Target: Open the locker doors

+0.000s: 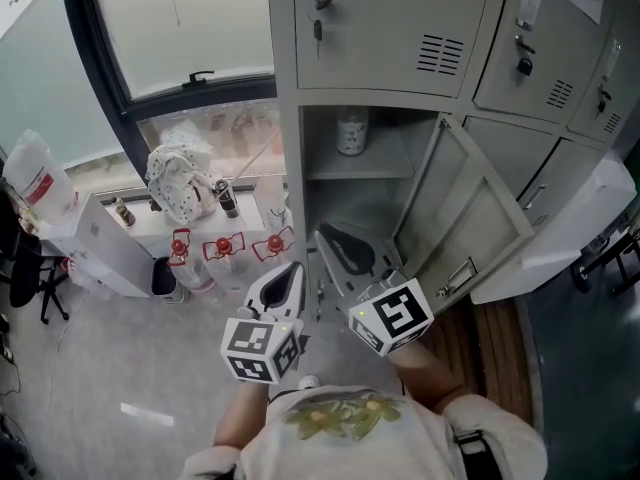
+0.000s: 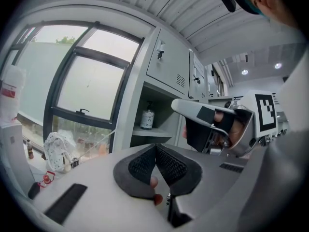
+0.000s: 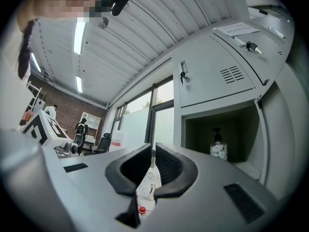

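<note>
Beside a wide window point(image 1: 180, 28), a spotted bag point(image 1: 180, 183) rests on the sill, with red-capped bottles point(image 1: 225, 248) lined up just below it. Held low before the lockers, the left gripper point(image 1: 288, 274) has its jaws pressed together at the tips with nothing between them. The right gripper point(image 1: 331, 240), just beside it, is likewise closed and empty. Ahead of both, one locker door point(image 1: 470, 223) stands swung wide to the right, baring a shelf point(image 1: 360, 163) that carries what looks like a pump bottle point(image 1: 352, 133) — it shows too small to be sure. Directly above, the upper door point(image 1: 390, 23) is shut — as are the neighbouring doors point(image 1: 545, 43) at far right.
</note>
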### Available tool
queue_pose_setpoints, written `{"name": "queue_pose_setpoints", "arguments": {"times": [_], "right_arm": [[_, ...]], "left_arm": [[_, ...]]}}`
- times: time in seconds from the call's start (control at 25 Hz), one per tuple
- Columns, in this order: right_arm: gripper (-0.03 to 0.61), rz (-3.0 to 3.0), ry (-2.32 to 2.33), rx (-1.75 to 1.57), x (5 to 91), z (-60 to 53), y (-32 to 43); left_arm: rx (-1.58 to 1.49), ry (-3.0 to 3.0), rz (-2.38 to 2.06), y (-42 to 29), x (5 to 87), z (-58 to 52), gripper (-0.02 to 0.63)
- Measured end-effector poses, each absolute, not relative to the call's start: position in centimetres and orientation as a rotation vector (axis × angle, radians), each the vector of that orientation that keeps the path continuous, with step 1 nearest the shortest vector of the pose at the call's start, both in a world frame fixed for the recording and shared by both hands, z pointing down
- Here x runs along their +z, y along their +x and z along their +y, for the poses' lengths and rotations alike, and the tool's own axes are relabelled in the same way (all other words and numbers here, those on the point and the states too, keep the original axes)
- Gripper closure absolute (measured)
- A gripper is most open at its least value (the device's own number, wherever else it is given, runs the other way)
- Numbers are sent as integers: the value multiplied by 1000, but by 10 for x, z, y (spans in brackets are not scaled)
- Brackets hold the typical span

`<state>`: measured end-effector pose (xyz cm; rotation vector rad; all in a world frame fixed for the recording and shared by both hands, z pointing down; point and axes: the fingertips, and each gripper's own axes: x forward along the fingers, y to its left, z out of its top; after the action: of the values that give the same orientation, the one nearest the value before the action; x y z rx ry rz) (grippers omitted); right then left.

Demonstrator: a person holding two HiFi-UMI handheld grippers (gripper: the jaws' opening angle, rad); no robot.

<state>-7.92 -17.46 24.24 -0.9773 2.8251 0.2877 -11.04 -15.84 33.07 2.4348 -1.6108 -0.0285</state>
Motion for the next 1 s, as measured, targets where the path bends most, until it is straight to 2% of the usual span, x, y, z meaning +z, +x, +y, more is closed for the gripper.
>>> {"name": "queue_pose_setpoints", "arguments": {"times": [0.88,1.0], "right_arm": [[543,2526,-1175,424,156,-240,-79],[523,2514,-1173,431,146,-244,-82]], "left_arm": [[-14,2467,-1560,-140,325,-196,583],[-11,2470,-1557,-143,319,-201,584]]}}
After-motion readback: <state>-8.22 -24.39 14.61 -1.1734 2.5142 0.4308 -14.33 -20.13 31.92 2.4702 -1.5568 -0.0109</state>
